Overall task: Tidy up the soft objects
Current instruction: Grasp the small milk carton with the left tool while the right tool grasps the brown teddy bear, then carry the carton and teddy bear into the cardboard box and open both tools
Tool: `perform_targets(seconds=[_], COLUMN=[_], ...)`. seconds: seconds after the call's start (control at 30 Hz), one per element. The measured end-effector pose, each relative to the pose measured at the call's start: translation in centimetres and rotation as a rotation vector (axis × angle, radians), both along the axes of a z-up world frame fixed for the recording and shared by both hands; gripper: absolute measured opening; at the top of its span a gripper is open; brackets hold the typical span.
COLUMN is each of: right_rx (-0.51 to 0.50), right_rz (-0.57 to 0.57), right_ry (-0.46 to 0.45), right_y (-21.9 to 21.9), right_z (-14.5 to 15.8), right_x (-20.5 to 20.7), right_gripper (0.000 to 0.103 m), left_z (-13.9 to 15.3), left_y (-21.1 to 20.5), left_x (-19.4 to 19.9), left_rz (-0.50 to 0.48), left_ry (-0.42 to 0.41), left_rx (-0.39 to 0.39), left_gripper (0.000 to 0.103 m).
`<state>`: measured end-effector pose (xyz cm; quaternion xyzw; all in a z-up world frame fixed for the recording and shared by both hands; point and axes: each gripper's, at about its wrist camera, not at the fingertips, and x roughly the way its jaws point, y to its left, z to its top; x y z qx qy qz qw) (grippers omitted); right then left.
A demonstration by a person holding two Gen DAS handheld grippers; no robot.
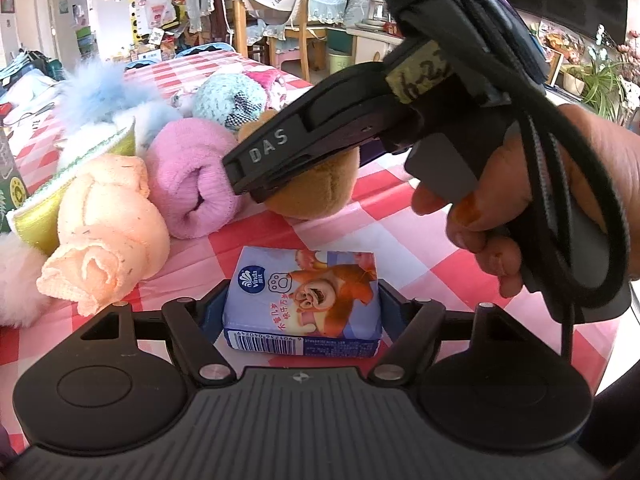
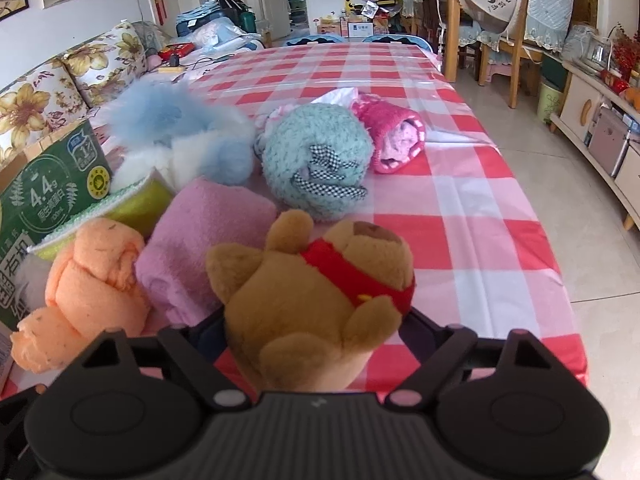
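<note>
your left gripper (image 1: 302, 300) sits low over the red-and-white checked tablecloth (image 1: 400, 208) with the tissue pack (image 1: 306, 300) lying between its fingers. the pack fills the gap from one finger to the other and both fingers stand right at its sides, but whether the pads actually press it you cannot confirm from this view. the pack lies flat on the cloth, barcode end toward the camera.

your right gripper (image 2: 312, 328) has the brown plush bear (image 2: 316, 288) between its fingers; the bear's body bulges over both and hides the pads, so grip or mere straddle cannot be told. the bear wears a red band and lies on the cloth near the table's near edge. in the left wrist view the right tool's finger reaches across the bear, with your hand (image 1: 520, 208) on its handle.

the remaining soft items cluster beyond and to the left:
- pink rolled towel (image 2: 208, 240), touching the bear's left side
- orange rolled cloth (image 2: 88, 288), just beside the pink towel
- yellow-green sponge (image 2: 132, 204), behind the orange cloth
- pale blue fluffy item (image 2: 176, 128), farther back
- teal knitted ball (image 2: 316, 160) with a checked bow, behind the bear
- bright pink knitted piece (image 2: 392, 136), beside the teal ball

a green carton (image 2: 48, 200) stands at the left edge
</note>
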<state>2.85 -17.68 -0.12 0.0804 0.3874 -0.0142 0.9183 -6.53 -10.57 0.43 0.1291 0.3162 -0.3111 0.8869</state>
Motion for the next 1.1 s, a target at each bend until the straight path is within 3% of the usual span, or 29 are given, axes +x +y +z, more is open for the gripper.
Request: perform_targets(seconds=[0.33,0.8,1.1], right_rx=[0.025,0.115,0.163], right_rz=[-0.075,-0.129,-0.07], right_ry=[-0.021,-0.22,-0.344], right_y=[-0.9,-0.7,1.7], right_z=[1.3,7.4,10.6], right_x=[-0.4,-2.1,-2.1], right_gripper=[0.081,0.081,0.081], left_z=[0.9,2.7,5.5], left_y=[1.7,4.3,7.0], left_x=[-1.1,-0.3,-0.1], left_rz=[0.034,0.208,0.317], left_ry=[-0.022,-0.118,-0.164], left_rx=[-0.058,-0.191,-0.3], left_gripper=[0.091,0.091,0.091])
